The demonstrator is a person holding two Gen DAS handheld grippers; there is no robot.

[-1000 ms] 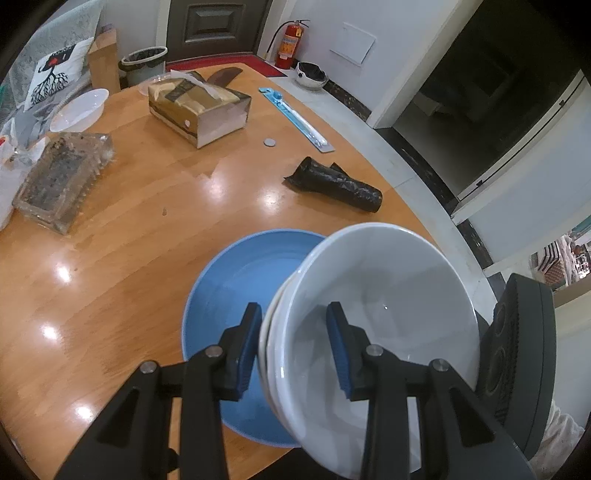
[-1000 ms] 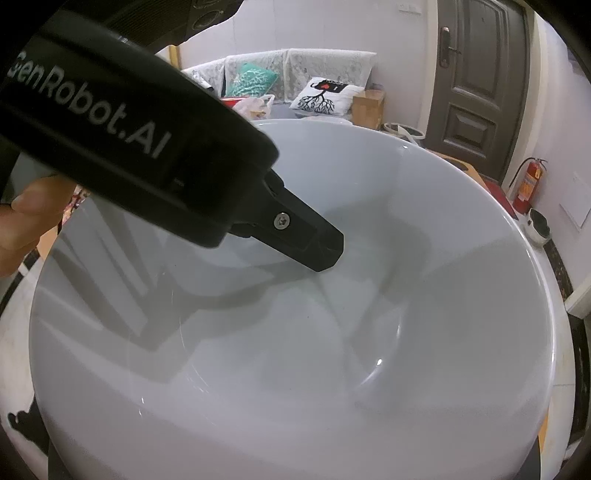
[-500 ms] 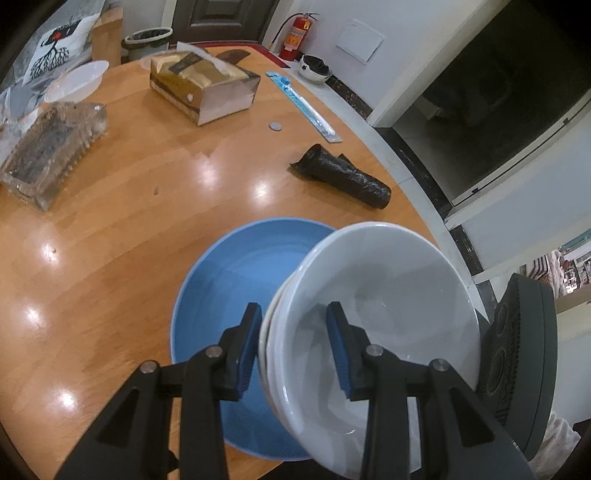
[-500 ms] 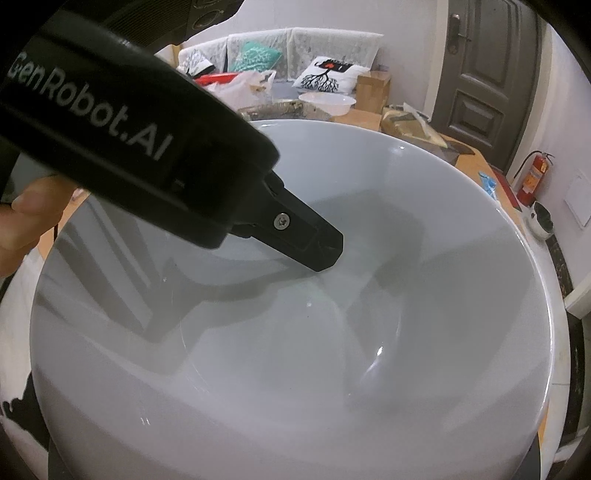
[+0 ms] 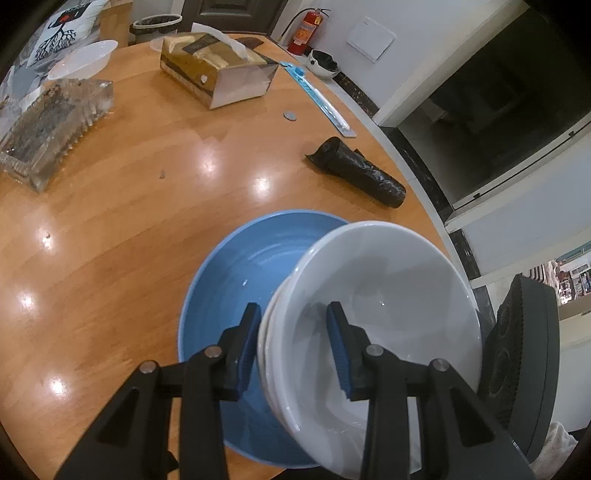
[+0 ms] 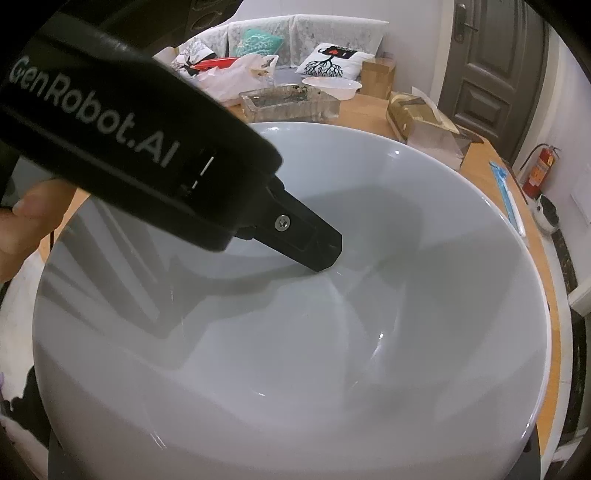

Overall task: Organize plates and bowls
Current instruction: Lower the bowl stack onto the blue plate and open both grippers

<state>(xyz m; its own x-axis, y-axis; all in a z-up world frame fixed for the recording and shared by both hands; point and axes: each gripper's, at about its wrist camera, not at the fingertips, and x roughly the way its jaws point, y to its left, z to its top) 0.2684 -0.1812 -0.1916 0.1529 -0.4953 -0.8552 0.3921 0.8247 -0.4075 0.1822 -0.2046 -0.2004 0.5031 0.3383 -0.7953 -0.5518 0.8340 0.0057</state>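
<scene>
Bowls first: on my left feed I have a stack of white bowls [image 5: 388, 314] caught by the rim, tilted, hanging partly over the blue plate [image 5: 236, 280] that sits on the wooden desk [image 5: 122, 229] near its front edge. The left gripper [image 5: 293, 332] is pinching that rim, one blue pad outside the stack and one inside the top bowl, both pressed against the wall. I count at least two or three nested rims at the edge, though I cannot tell the exact number.

The right feed is almost filled by the inside of the top bowl, and the left gripper's black body and one finger cross it from the upper left, the fingertip resting on the bowl's inner wall. A hand [image 6: 26, 229] shows at the left edge of that view, wrapped round the handle. My right gripper's own fingers are out of frame, so I cannot tell whether they are spread or pressed together; only a dark housing beside the bowls shows on the left feed.

Farther back on the desk sit a gold tissue box [image 5: 214, 70], a glass tray [image 5: 51, 125] with dark contents, a white dish [image 5: 81, 59] near the far edge, a rolled black bag [image 5: 358, 175], a coin [image 5: 290, 115] and a blue-and-white packet [image 5: 321, 99] along the right rim. A red fire extinguisher [image 5: 306, 27] stands on the floor beyond.
</scene>
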